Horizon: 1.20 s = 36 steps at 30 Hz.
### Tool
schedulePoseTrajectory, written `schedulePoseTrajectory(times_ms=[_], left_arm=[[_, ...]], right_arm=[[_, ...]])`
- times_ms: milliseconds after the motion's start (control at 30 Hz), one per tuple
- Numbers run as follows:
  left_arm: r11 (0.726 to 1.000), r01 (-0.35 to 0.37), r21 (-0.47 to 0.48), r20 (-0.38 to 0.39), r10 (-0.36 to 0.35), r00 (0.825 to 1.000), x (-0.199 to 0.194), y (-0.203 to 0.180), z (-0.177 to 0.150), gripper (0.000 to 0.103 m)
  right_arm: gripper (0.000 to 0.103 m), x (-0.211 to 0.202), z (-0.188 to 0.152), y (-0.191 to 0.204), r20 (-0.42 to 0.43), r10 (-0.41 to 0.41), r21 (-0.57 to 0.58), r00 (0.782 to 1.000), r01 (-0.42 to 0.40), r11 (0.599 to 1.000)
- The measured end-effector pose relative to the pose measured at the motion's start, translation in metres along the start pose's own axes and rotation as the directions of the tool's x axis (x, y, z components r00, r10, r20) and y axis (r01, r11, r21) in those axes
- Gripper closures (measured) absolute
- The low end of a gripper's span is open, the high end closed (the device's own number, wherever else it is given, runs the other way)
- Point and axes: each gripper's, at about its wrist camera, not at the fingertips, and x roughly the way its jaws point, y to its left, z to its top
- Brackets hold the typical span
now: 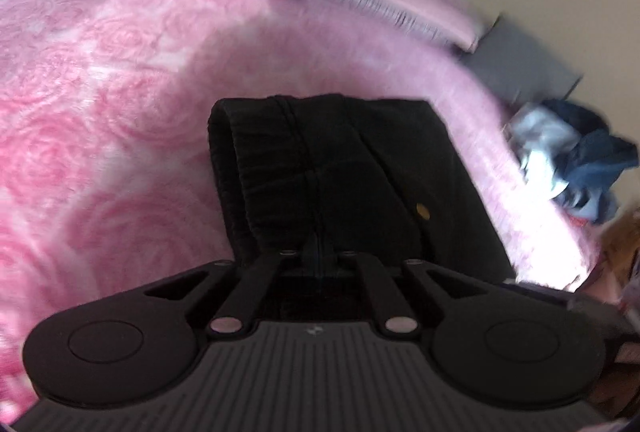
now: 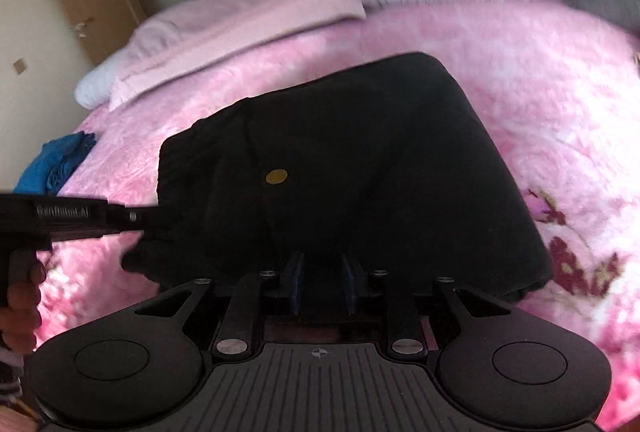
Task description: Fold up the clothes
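While the left gripper pinches the black garment, the right gripper stands slightly parted.

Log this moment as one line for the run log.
stage: folding | item: folded black trousers with yellow round sticker on pink rose blanket | left gripper: shut on waistband edge | right gripper: open at near edge
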Motion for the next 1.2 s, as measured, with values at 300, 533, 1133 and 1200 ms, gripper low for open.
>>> schedulePoseTrajectory(times_ms=[300, 533, 1133, 1200], left_arm=[[0.985, -0.038, 0.169, -0.126, 0.059, 0.99, -0.005, -0.026, 0.082, 0.099], [0.92, 0.092, 0.381, -0.23, -0.003, 0.973, 0.064, -0.011, 0.118, 0.098], [0.696, 0.388, 0.604, -0.387, -0.17, 0.906, 0.123, -0.06, 0.191, 0.099], [0.653, 0.425, 0.627, -0.4, -0.197, 0.895, 0.14, -0.086, 0.195, 0.098]], right_arm=[[0.079, -0.038, 0.049, -0.015, -0.113, -0.111, 0.257, 0.987, 0.137, 0.957], [0.079, -0.021, 0.05, 0.016, -0.063, -0.232, 0.409, 0.971, 0.237, 0.881], [0.079, -0.031, 0.015, -0.005, -0.08, -0.592, 0.851, 0.802, 0.365, 0.379], [0.079, -0.03, 0.012, -0.018, -0.088, -0.615, 0.883, 0.784, 0.347, 0.316]])
